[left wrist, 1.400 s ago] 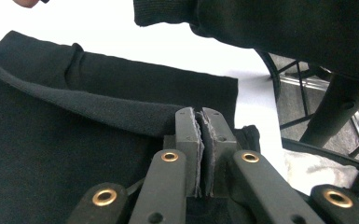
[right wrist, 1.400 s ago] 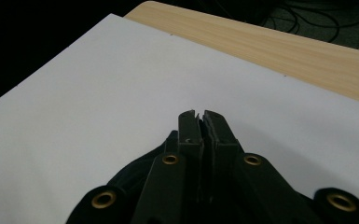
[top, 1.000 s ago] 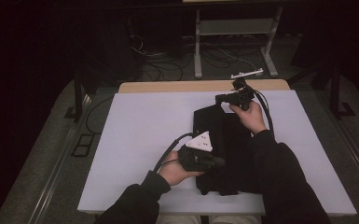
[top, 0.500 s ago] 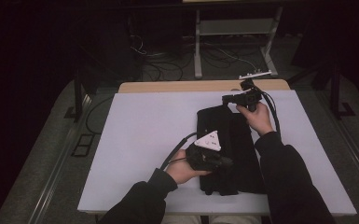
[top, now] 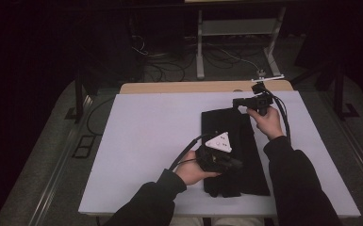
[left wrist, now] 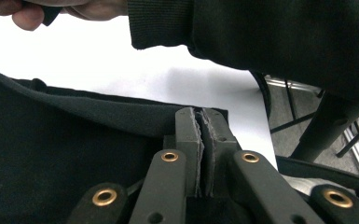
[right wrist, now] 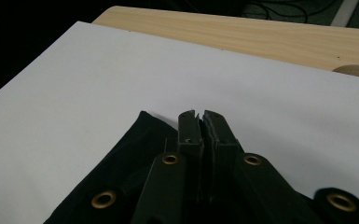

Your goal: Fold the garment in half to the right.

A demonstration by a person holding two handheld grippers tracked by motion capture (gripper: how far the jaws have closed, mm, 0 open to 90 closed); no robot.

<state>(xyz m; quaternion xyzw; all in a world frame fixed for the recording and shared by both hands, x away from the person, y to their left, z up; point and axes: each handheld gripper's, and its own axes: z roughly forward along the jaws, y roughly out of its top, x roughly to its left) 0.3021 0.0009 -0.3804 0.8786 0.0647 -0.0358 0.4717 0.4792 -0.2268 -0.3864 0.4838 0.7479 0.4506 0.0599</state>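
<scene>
So, left to right across the table, we read it like this.

Left gripper: we hold it low over the near half of the black cloth, jaws pressed together. In the left gripper view the pads sit on a fold edge of the fabric, and we judge they pinch that edge, though the dark cloth hides how much is caught.

Shift on the left: compared with a second ago, this hand has slid rightward, and the near end of the cloth has gone with it.

Black cloth: it lies as a long folded strip right of centre on the white table, running from the near edge toward the far side.

Right gripper: jaws together at the far corner of the cloth; in the right gripper view the tips close right at that corner, so we judge the corner is nipped.

Shift on the right: this hand has drifted right and outward too.

Meaning: we are carrying both ends sideways together, so the strip appears to be getting dragged or straightened rather than folded again.
</scene>
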